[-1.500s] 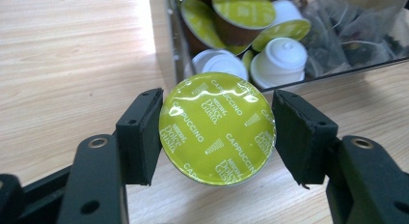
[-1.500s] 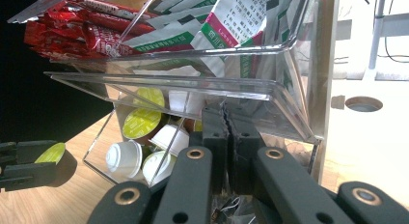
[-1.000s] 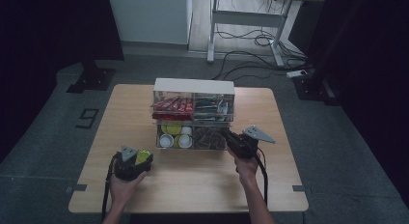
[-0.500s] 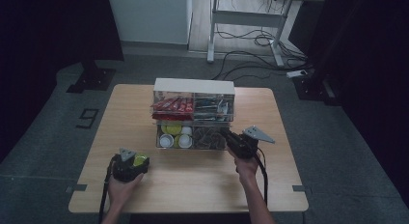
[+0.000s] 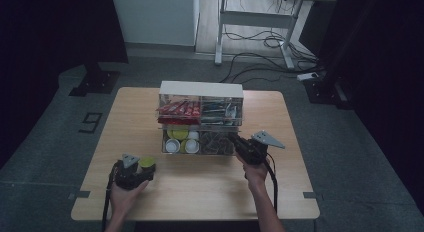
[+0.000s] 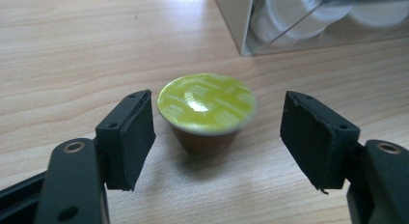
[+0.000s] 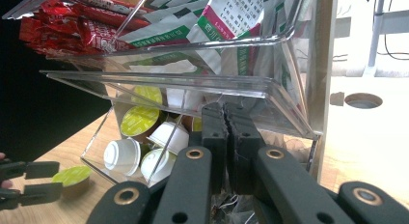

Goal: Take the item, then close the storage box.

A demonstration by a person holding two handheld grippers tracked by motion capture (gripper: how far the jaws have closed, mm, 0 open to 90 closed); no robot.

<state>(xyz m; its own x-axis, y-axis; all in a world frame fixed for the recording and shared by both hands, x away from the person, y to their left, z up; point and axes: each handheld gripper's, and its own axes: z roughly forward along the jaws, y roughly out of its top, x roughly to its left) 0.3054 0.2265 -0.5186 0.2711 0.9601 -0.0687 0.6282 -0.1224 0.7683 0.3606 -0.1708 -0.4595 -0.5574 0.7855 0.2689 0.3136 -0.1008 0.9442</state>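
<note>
Now, with the left gripper (image 6: pixel 217 137) spread wide around the green-lidded coffee capsule (image 6: pixel 206 110) standing on the table (image 6: pixel 58 50) beside the clear organizer (image 5: pixel 201 117), center before squeezing, while the right gripper (image 7: pixel 224 132) rests pressed together.

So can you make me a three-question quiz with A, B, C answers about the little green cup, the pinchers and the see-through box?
1. Where is the green-lidded capsule?
A. On the table, between the left gripper's jaws
B. Inside the clear organiser
C. On the floor

2. What colour are the packets in the organiser's top left compartment?
A. Blue
B. Red
C. White

3. How do the right gripper's jaws stand?
A. Wide apart
B. Holding a capsule
C. Pressed together

Answers:
1. A: it stands on the wood with an open jaw on each side, neither pressing it.
2. B: the sachets there are red.
3. C: the right gripper view shows the two pads meeting, nothing visible between them.
</note>
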